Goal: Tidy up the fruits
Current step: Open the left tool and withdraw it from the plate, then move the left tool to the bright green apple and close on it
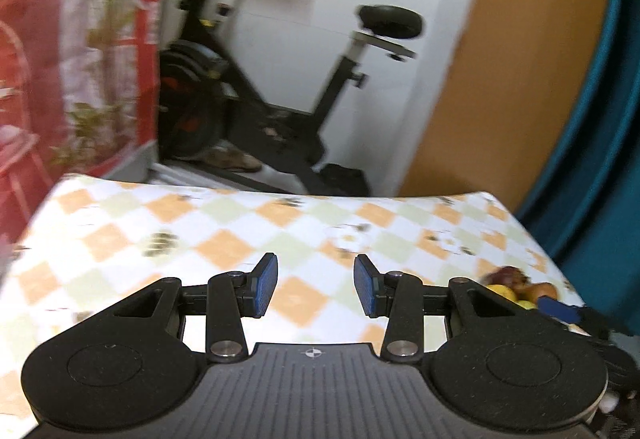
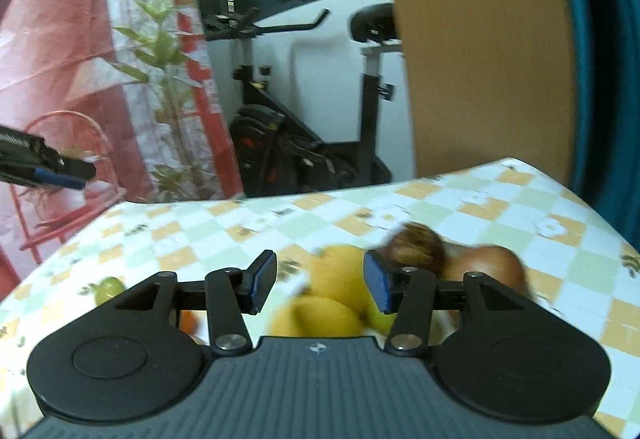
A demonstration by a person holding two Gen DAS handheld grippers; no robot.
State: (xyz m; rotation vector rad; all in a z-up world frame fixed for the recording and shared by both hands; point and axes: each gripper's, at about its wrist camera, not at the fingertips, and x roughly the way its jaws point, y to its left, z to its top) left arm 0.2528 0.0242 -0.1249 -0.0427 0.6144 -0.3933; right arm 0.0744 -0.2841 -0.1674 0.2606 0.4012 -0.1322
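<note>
My right gripper [image 2: 320, 275] stands open just above a blurred pile of fruit on the checked tablecloth [image 2: 224, 239]. The pile holds yellow fruits [image 2: 340, 275], a dark brown fruit [image 2: 416, 243] and an orange-brown one [image 2: 488, 267]. Nothing is pressed between the pads. A small green fruit [image 2: 108, 287] lies apart at the left, and an orange one [image 2: 188, 319] peeks from behind the left finger. My left gripper [image 1: 316, 279] is open and empty over bare cloth; the fruit pile [image 1: 516, 285] lies to its right. In the right wrist view the left gripper [image 2: 76, 175] shows at the left edge.
The table's far edge [image 1: 240, 191] drops off to the floor. Beyond it stand an exercise bike [image 1: 248, 87], a red patterned curtain [image 1: 60, 39], a red wire rack [image 2: 64, 167], a wooden panel [image 1: 500, 79] and a teal curtain [image 1: 600, 159].
</note>
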